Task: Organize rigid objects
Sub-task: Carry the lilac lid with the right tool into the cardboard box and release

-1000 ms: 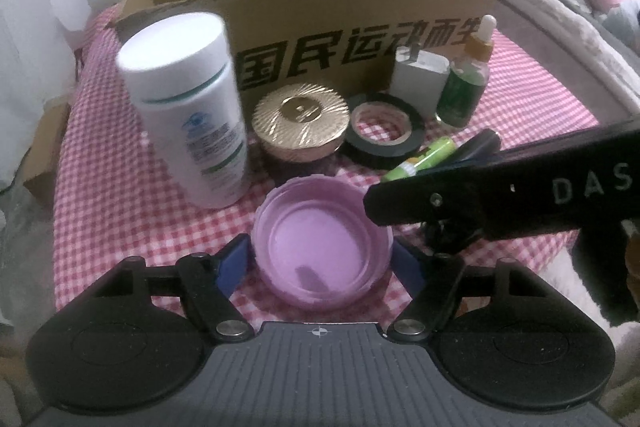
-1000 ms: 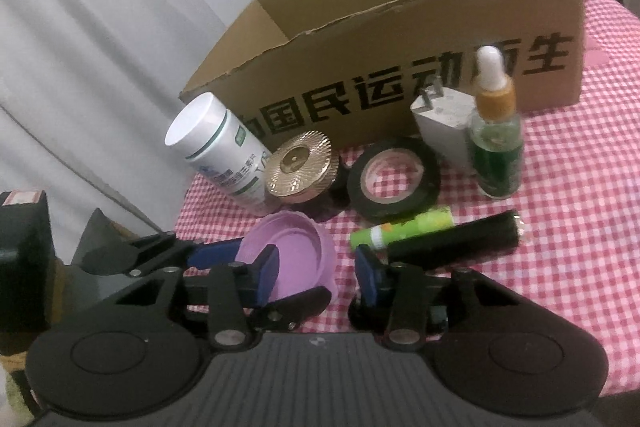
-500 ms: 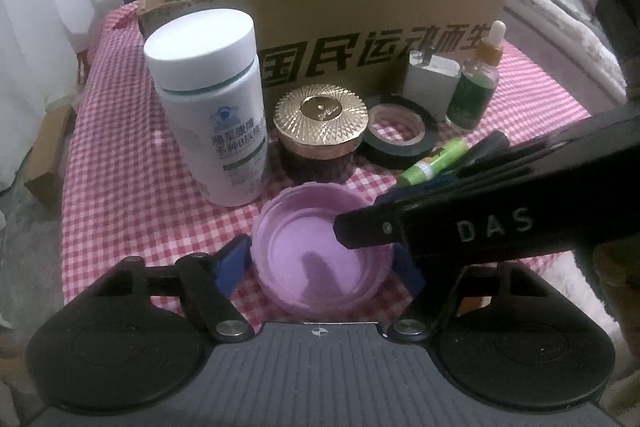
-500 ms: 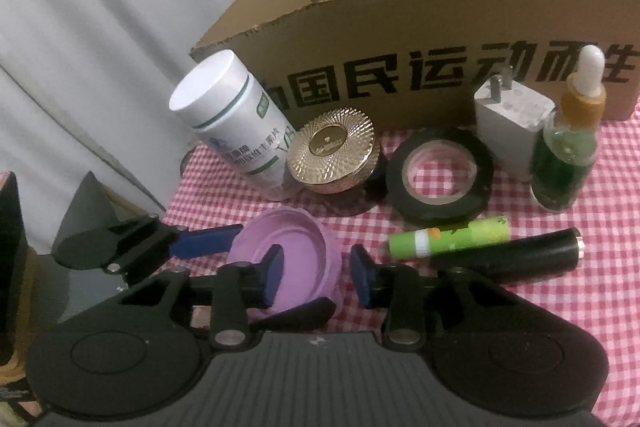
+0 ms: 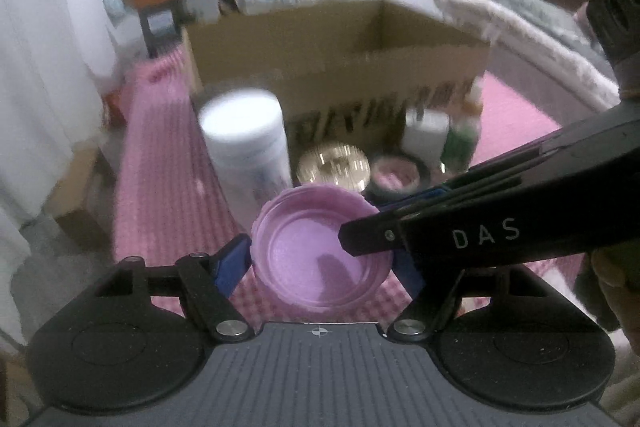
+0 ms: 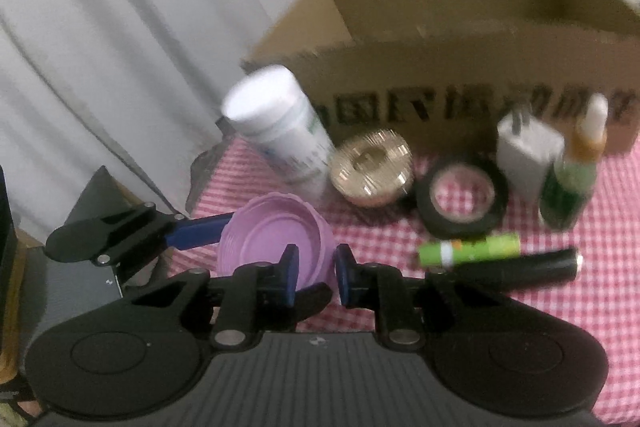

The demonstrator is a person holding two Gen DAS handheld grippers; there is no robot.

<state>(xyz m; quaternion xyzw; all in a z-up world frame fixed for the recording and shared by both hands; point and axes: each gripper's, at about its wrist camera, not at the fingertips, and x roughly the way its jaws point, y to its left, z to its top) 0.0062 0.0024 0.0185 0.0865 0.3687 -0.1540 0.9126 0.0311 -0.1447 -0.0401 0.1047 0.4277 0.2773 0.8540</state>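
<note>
A purple plastic lid (image 5: 304, 243), hollow side up, hangs just above the red checked cloth. My left gripper (image 5: 322, 263) is shut on it, a blue pad (image 5: 234, 261) pressing each side. From the right, my right gripper (image 6: 316, 273) reaches over the lid (image 6: 272, 227). Its jaws are closing, and the pads pinch the lid's near wall. In the left wrist view one black finger (image 5: 368, 239) of the right gripper lies across the lid's rim. The left gripper's blue finger (image 6: 196, 227) shows at the lid's left in the right wrist view.
An open cardboard box (image 6: 440, 67) stands behind a row of items: white bottle (image 6: 280, 131), gold-topped jar (image 6: 372, 167), black tape roll (image 6: 460, 199), white charger (image 6: 524, 151), green dropper bottle (image 6: 572, 183). A green tube (image 6: 468, 251) and black cylinder (image 6: 516, 267) lie nearer. A curtain hangs left.
The right gripper's jaws narrowed onto the lid's wall. Both grippers rose with the lid, which has left the cloth, and the views now show more of the room.
</note>
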